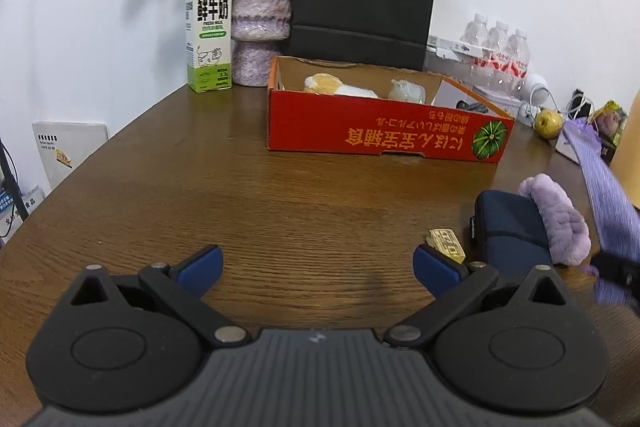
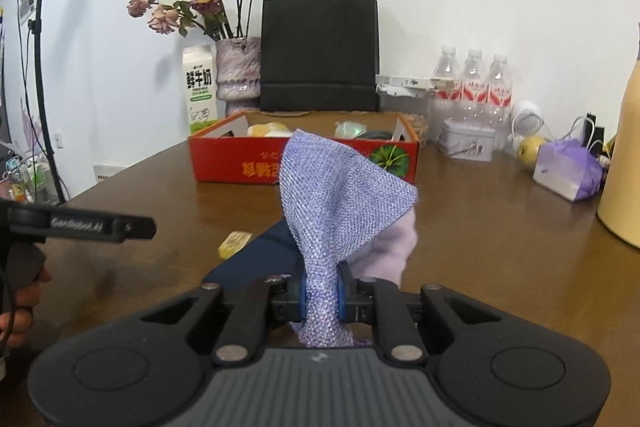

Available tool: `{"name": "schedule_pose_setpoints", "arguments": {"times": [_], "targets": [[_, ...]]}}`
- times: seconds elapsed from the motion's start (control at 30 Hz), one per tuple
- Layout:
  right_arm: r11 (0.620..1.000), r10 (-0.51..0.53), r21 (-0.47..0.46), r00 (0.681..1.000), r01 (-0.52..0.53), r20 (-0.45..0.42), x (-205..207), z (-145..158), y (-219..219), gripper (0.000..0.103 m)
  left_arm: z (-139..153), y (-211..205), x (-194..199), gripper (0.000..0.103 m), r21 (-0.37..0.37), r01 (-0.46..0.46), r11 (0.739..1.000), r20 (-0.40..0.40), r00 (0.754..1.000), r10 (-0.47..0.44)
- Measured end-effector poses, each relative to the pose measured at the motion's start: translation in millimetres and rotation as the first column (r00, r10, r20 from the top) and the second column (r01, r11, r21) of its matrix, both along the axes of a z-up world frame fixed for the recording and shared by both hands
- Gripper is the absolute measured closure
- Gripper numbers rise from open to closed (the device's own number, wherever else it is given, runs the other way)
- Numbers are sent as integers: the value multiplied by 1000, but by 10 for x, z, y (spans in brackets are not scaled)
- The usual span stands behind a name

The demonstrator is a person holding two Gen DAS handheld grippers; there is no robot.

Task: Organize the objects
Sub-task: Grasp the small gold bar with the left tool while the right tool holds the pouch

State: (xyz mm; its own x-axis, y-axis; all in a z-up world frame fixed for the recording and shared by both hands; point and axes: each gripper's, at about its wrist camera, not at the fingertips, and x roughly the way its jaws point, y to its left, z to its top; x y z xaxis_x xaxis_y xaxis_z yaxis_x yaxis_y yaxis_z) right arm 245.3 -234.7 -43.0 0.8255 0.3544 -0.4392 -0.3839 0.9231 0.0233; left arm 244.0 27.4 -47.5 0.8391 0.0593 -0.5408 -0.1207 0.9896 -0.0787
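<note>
Step in hand, as judged: carry the purple woven cloth (image 2: 340, 195) to the red box (image 2: 304, 163) and release it inside. To do this well, the cloth needs lifting until its hanging end clears the near wall of the box, and the release should come only once the bulk of it is over the open interior, on the bare side away from the items already lying there. Left to right: the left claw (image 1: 318, 269) is spread wide, holds nothing, and hovers over bare counter (image 1: 200, 187) in front of the box; a small yellow packet (image 1: 446, 247) lies beside its right finger; next, a dark blue pouch (image 1: 508, 227) with a fluffy lilac item (image 1: 560, 223) resting against it, all short of the box. The right claw (image 2: 322, 297) is pressed together on the cloth, pinching it at a gathered neck. The cloth is a coarse lavender-blue weave, limp, fanning out above the pinch in front of the box; it appears light and likely to drape or snag on the rim.
</note>
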Motion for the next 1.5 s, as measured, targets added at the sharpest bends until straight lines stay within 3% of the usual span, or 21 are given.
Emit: {"name": "schedule_pose_setpoints", "arguments": {"times": [0.23,0.43,1.0,1.13,1.3,1.37,1.43,1.5], "targets": [[999,5,-46,998,-2,59,298,82,-85,91,15,-195,192,0,16,23,1000,-35,999,-22],[1000,-26,5,997,25,70,529,31,-205,90,6,-368,388,0,35,33,999,-53,998,-31],[1000,-28,-3,996,28,84,470,-25,-214,90,-97,-560,607,9,43,95,995,-100,991,-91],[999,-31,-9,996,32,82,473,-31,-206,90,-139,-647,706,24,52,129,990,-124,985,-122],[999,-32,-10,996,33,82,476,-37,-203,90,-167,-689,814,32,59,132,989,-135,983,-123],[999,-32,-10,996,33,82,477,-36,-205,90,-173,-728,801,44,72,150,986,-127,982,-140],[999,-31,-9,996,32,80,478,-36,-206,90,-164,-774,761,69,68,192,979,-115,976,-184],[999,-31,-11,996,32,80,476,-38,-204,90,-163,-822,726,79,66,228,972,-109,969,-220]]}}
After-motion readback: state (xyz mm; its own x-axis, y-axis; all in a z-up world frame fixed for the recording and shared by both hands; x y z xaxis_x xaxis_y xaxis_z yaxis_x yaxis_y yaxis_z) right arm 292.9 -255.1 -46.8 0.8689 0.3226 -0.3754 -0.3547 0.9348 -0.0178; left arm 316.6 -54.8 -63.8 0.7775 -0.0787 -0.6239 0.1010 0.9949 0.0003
